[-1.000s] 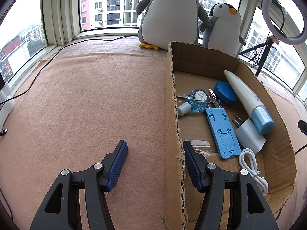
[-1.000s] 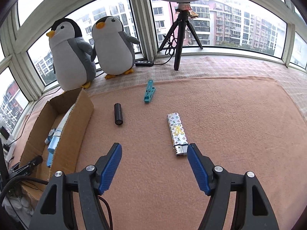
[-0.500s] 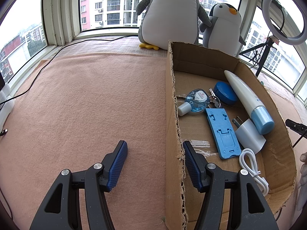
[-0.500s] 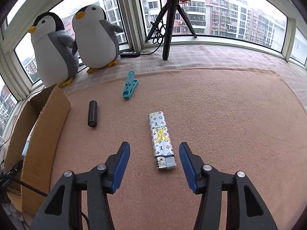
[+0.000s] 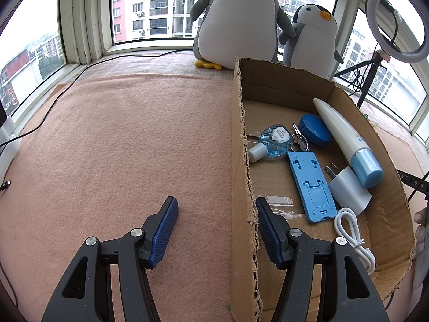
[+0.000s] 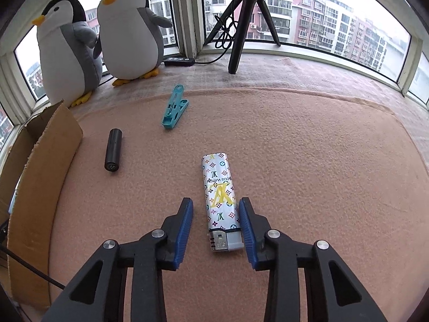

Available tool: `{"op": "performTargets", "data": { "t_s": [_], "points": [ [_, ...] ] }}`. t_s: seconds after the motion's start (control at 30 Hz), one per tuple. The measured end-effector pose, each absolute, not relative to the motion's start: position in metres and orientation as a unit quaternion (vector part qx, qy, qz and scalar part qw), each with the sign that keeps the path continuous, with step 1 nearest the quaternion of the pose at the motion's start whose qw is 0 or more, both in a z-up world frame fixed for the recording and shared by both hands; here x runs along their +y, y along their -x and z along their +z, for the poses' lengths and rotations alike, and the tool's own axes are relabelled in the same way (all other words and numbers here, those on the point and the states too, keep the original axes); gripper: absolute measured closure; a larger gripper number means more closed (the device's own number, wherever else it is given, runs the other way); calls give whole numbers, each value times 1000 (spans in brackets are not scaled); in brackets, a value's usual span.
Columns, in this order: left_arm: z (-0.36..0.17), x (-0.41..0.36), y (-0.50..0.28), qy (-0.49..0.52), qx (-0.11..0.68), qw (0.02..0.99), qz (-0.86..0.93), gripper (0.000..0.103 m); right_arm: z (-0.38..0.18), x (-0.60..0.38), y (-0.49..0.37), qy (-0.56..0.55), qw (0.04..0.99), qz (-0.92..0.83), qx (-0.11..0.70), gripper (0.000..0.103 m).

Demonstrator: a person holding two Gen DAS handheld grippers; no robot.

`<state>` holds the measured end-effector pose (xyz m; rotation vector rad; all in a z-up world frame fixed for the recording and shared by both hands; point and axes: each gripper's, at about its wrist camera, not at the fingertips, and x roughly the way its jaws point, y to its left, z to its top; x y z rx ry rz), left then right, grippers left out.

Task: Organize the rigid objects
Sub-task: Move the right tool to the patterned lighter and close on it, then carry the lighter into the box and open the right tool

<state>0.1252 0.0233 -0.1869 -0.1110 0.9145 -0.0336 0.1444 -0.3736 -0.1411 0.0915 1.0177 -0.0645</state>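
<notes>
Right hand-held gripper (image 6: 215,224) (jaws apart) straddles the lighter (image 6: 221,201), its right finger touching

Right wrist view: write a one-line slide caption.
Open right gripper straddles a patterned lighter on pink felt; black cylinder and teal clip lie beyond.

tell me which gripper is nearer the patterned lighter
Right. The right gripper straddles the lighter, open. The left gripper sits open across the cardboard box wall, lighter out of its view.

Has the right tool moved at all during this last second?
Yes. The right tool went forward and down toward the lighter, which now lies between its fingers; the penguin toys loom closer.
</notes>
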Motion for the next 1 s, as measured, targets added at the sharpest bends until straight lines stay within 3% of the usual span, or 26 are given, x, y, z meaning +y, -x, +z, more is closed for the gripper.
{"op": "performTargets", "data": {
  "t_s": [0.13, 1.0],
  "points": [
    [-187, 23, -125, 54, 441, 896, -16, 39, -141, -371, -145, -31, 871, -29, 489, 82],
    [-187, 23, -125, 54, 441, 896, -16, 40, -95, -341, -117, -56, 893, 5, 446, 82]
  ]
}}
